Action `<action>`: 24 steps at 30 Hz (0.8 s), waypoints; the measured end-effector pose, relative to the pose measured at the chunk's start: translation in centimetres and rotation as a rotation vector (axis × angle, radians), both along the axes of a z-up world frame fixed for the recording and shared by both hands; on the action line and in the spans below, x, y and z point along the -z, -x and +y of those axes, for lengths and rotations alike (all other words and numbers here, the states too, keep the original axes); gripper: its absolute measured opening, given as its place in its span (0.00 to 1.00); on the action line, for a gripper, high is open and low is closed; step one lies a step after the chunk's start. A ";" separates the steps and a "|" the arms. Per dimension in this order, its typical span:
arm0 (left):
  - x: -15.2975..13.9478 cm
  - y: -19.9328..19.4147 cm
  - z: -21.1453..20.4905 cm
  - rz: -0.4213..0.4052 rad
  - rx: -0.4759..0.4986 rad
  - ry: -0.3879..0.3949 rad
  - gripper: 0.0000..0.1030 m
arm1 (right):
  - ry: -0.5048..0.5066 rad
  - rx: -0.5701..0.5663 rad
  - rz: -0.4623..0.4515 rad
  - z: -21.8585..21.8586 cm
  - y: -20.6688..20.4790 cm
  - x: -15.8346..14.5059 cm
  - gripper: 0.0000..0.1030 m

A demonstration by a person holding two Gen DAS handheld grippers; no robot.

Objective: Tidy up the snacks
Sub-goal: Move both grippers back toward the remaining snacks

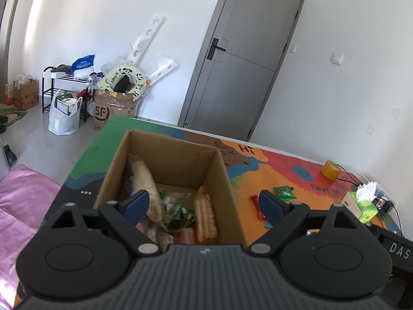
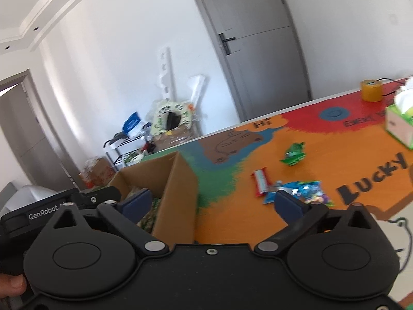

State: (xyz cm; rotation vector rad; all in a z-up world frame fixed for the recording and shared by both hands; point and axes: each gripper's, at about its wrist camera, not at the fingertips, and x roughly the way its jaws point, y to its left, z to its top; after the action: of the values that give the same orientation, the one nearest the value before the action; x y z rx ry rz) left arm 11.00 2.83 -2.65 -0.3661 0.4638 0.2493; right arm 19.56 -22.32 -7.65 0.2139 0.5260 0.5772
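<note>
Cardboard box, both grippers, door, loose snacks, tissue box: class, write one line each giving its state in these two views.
cardboard box: open, partly filled with snack packets
left gripper: open, empty, above the box
right gripper: open, empty
grey door: closed
green packet: loose on the table mat, outside the box
red-and-white bar: loose on the mat
blue packet: loose on the mat
tissue box: open, tissue sticking out

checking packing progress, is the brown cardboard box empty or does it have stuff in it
Partly filled: the brown cardboard box stands open-topped, with several snack packets lying inside on its bottom.
</note>
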 end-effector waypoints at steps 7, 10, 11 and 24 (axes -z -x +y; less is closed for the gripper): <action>-0.3 -0.8 -2.5 0.008 0.048 -0.025 0.95 | -0.010 0.043 0.016 -2.8 -0.1 0.5 1.00; -0.2 -1.2 -3.6 0.012 0.075 -0.042 0.96 | -0.015 0.059 0.017 -3.8 -0.2 0.6 1.00; -0.2 -1.3 -4.0 0.010 0.088 -0.044 0.96 | -0.017 0.065 0.017 -4.1 -0.2 0.6 1.00; -0.1 -3.8 -8.6 0.014 0.195 -0.072 0.98 | -0.043 0.155 0.035 -8.7 -1.5 1.7 1.00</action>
State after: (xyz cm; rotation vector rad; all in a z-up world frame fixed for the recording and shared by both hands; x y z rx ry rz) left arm 14.77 -5.73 -2.52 -0.2465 0.4999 0.0790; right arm 21.05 -31.02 -9.36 0.3032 0.5263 0.4345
